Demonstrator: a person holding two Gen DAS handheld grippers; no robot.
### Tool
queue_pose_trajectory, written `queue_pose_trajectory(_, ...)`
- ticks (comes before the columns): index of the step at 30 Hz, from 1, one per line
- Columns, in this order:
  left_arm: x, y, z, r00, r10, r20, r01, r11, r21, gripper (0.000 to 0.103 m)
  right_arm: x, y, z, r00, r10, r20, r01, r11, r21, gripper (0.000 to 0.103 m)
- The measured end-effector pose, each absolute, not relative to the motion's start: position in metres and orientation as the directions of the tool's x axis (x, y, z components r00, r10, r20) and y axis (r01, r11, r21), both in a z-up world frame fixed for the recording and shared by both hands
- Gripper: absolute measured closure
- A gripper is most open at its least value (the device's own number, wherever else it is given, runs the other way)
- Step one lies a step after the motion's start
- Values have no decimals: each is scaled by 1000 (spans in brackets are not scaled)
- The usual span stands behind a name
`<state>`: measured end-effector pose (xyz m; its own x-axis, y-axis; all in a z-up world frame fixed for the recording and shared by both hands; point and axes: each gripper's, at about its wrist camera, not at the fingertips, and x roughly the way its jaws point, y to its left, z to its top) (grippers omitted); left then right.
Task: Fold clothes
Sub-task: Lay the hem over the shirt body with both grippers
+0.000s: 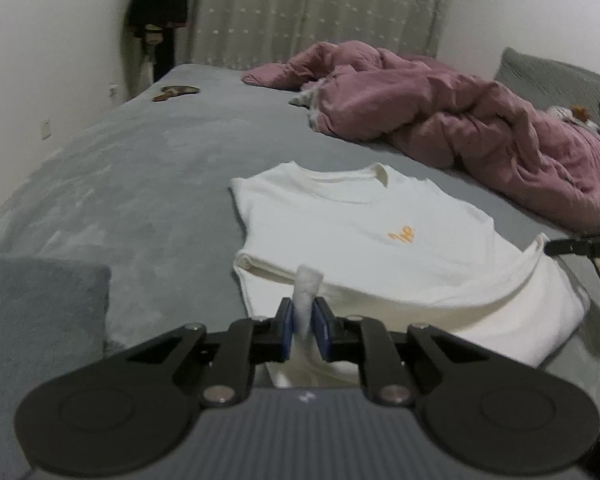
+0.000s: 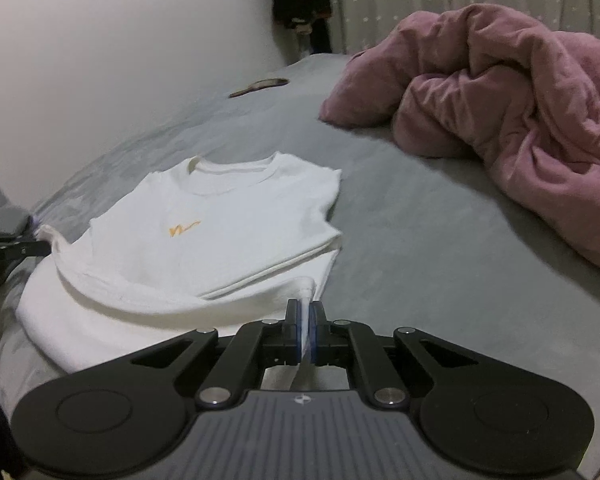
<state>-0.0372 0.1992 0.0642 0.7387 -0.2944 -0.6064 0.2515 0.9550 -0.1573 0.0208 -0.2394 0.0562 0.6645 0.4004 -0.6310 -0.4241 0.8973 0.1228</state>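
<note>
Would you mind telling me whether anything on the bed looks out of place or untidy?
The pink duvet lies crumpled in a heap on the grey sheet instead of spread flat. The white shirt lies partly folded, with nothing odd about it.

Two wrist fisheyes are looking forward and down along their own fingers, low and close over a grey bed [image 1: 148, 184]. Both are sharing the white shirt [image 1: 364, 232], pink quilt [image 2: 520, 92] and far curtain [image 1: 308, 12], the left seeing the shirt from its left edge, the right from its right.
</note>
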Motion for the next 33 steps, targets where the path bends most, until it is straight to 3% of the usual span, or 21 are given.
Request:
queue_pose_trajectory(10,-25,219,79,796,-211,-568,95,969,-227,96,30,-230,66,743,326,-585,-355,932,68,98)
queue_pose_trajectory(13,-9,227,78,794,-160,-586,21,971,-237,96,42,-221,66,760,284,-584,-330,944,29,98)
queue_pose_trajectory(16,-1,224,69,757,-208,-619,54,965,-258,95,53,-210,59,749,267,-607,-338,941,-3,98)
queue_pose_trajectory(18,-1,221,63,726,-233,-647,70,961,-268,93,56,-209,52,727,262,-635,-342,940,-3,98)
queue_pose_trajectory(20,-1,221,58,711,-230,-664,60,961,-269,81,59,-209,45,704,257,-662,-346,938,-4,98)
queue_pose_trajectory(24,-3,217,60,718,-240,-653,86,962,-260,77,62,-214,41,678,276,-681,-341,939,40,97)
queue_pose_trajectory(26,-2,213,58,712,-241,-660,101,965,-243,70,62,-215,41,671,294,-680,-337,939,74,97)
queue_pose_trajectory(33,5,189,47,673,-204,-711,145,979,-143,72,65,-217,38,645,319,-694,-335,935,118,94)
